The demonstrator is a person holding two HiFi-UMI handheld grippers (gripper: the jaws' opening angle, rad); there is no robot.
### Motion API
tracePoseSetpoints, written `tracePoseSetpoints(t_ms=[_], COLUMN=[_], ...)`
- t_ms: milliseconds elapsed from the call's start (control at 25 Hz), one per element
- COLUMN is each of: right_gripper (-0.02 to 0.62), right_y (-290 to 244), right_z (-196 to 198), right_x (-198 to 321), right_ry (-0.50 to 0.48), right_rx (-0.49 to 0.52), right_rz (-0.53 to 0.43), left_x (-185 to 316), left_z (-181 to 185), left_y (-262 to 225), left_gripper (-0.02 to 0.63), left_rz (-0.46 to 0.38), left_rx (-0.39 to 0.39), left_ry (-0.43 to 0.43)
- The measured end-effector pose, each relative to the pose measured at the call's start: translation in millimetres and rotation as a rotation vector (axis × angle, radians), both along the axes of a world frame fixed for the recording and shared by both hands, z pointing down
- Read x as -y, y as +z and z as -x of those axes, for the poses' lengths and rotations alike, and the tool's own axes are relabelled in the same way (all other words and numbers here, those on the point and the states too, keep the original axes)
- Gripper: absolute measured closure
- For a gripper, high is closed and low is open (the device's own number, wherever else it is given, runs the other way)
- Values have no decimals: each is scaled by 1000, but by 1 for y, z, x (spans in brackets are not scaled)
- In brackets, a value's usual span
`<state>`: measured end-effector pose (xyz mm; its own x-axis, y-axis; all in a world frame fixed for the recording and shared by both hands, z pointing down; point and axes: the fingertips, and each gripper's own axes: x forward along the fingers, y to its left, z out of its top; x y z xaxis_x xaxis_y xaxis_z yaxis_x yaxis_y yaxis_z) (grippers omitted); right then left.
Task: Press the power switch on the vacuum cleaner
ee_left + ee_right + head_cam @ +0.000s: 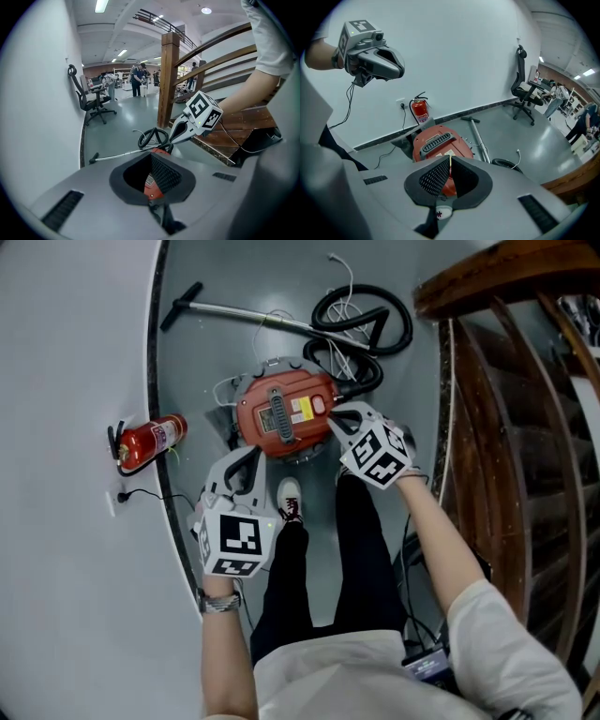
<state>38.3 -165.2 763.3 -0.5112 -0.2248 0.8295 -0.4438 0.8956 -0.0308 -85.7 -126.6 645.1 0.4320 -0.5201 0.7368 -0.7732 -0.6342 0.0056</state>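
Vacuum cleaner [281, 413]: a round red canister on the grey floor [206, 362], at 12 o'clock from the person's shoe [290, 499]. Its black hose [361, 329] is coiled at 1 o'clock from it, and the metal wand [246, 313] lies beyond at 11 o'clock. A red fire extinguisher [150, 440] stands against the wall at 9 o'clock.

The right hand-held gripper [334, 414] is the working one. Its jaws are drawn together to a single tip with nothing between them, and that tip sits at the canister's 3 o'clock edge, just beside a pale oval button [318, 406] on the top cover. That button is probably the power switch, though no marking on it can be read. In the right gripper view the joined tip lies over the canister's top, near the grille handle. No view settles whether the tip touches the cover or hovers just above it.

The left hand-held gripper [250, 452] also has its jaws together and is empty. It is held off the canister at 7 o'clock, and I judge it to have no part in the press.

The approach looks essentially done. What remains is to move the tip a little toward 9 o'clock onto the button and push down. Nothing shows the machine running, so I count the press as not yet made.
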Motion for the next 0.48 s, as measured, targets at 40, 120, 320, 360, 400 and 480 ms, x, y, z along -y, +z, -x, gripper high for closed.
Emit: tracePoseSetpoints(t_ms=[40, 120, 320, 360, 400, 480], right_gripper=[565, 565, 565, 565, 565, 565], right_y=[5, 15, 36, 40, 43, 48], right_z=[1, 0, -5, -6, -7, -7], right_x=[0, 0, 3, 3, 3, 3], right_ry=[-3, -7, -25, -37, -48, -60], right_rx=[-3, -10, -44, -51, -57, -62], right_rz=[9, 24, 44, 44, 45, 50], left_x=[-1, -2, -2, -1, 0, 0], left_z=[0, -1, -6, -7, -8, -10], left_y=[3, 7, 14, 15, 17, 19], left_gripper=[606, 606, 606, 606, 606, 606], left_rz=[5, 14, 27, 27, 29, 33], left_rx=[2, 4, 8, 10, 12, 14], left_ry=[-2, -3, -4, -2, 0, 1])
